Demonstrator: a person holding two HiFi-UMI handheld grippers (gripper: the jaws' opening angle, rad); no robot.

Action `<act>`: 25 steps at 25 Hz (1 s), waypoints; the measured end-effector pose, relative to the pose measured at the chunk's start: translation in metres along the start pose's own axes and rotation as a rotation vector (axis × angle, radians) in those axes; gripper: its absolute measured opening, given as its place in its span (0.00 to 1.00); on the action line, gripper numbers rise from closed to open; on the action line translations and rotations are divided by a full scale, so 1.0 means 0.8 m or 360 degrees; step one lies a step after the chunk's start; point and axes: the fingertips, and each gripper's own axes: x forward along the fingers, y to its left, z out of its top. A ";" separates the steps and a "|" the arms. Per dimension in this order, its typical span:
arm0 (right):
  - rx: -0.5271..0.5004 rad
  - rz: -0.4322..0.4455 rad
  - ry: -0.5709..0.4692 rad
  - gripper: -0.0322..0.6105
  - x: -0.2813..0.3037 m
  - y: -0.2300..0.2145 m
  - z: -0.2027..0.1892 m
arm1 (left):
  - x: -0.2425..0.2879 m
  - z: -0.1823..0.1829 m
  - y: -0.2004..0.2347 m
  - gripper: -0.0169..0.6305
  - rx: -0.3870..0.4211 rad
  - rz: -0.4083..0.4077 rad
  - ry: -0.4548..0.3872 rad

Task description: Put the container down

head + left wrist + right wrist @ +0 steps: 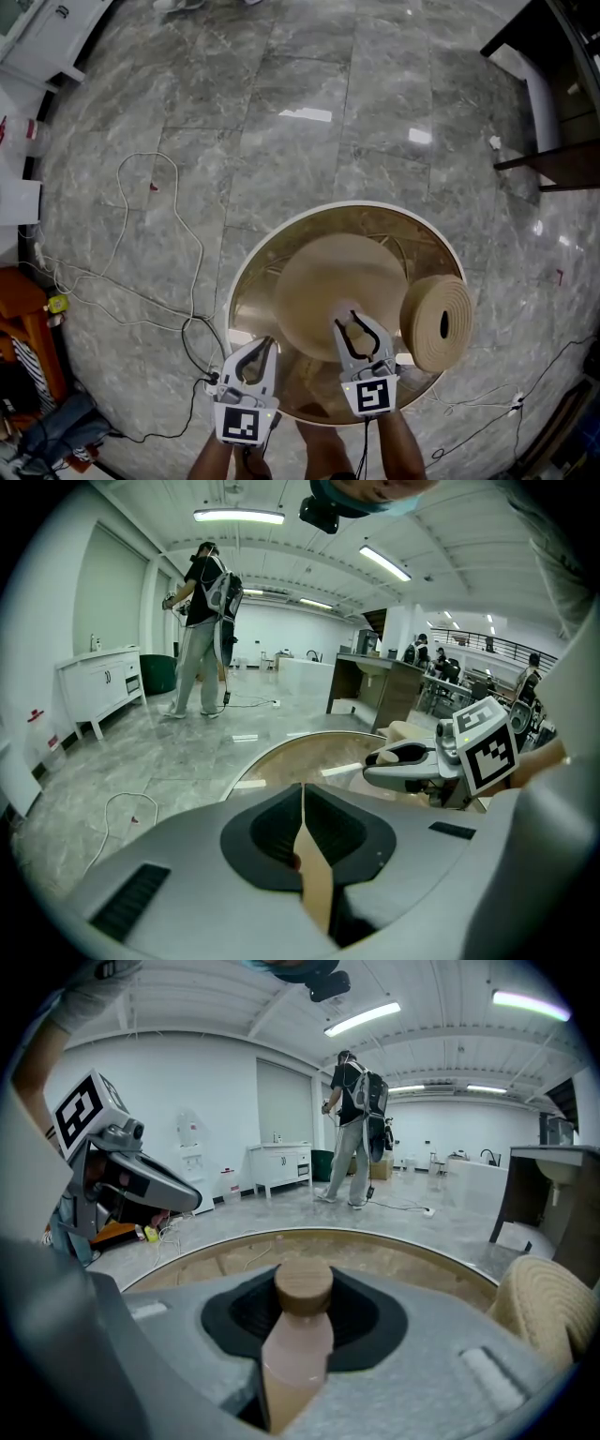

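Right gripper [354, 328] is over the near part of the round table [246, 272], jaws clamped on the container [298, 1340], a pale pinkish bottle with a wooden cap [303, 1287]. The container is held above the tabletop and leans away from the camera. Its base is cut off at the bottom of the right gripper view, and from the head view it is almost wholly hidden under the jaws. Left gripper [251, 361] is at the table's near-left rim, jaws together on a thin tan strip [316, 878]. Only the strip's edge shows and its lower end runs out of frame, so I can't tell what it is. The tabletop looks see-through, with a tan cone-shaped base [337, 286] showing under it, but glare makes the surface hard to read. A woven coil roll [437, 322] stands on edge at the table's right rim, right of the right gripper, and is partly cropped in the right gripper view. Grey marble floor [281, 141] lies all around the table, with a loose white cable [141, 187] to the table's left. A person with a backpack [353, 1133] stands well beyond the table's far side. The person's forearms are cut off at the bottom edge of the head view.
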 end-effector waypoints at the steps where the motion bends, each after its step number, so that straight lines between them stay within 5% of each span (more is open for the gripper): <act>1: -0.0003 -0.0001 -0.0003 0.24 0.000 0.000 0.000 | 0.001 -0.001 0.000 0.07 0.0001 -0.0002 0.0006; 18: 0.0026 -0.0042 -0.0002 0.26 0.001 0.001 -0.003 | 0.002 -0.004 -0.011 0.07 0.0034 -0.0058 0.0022; 25: 0.0075 -0.0009 0.0033 0.44 -0.009 0.005 0.009 | -0.018 0.006 -0.009 0.07 0.0054 -0.0069 0.0017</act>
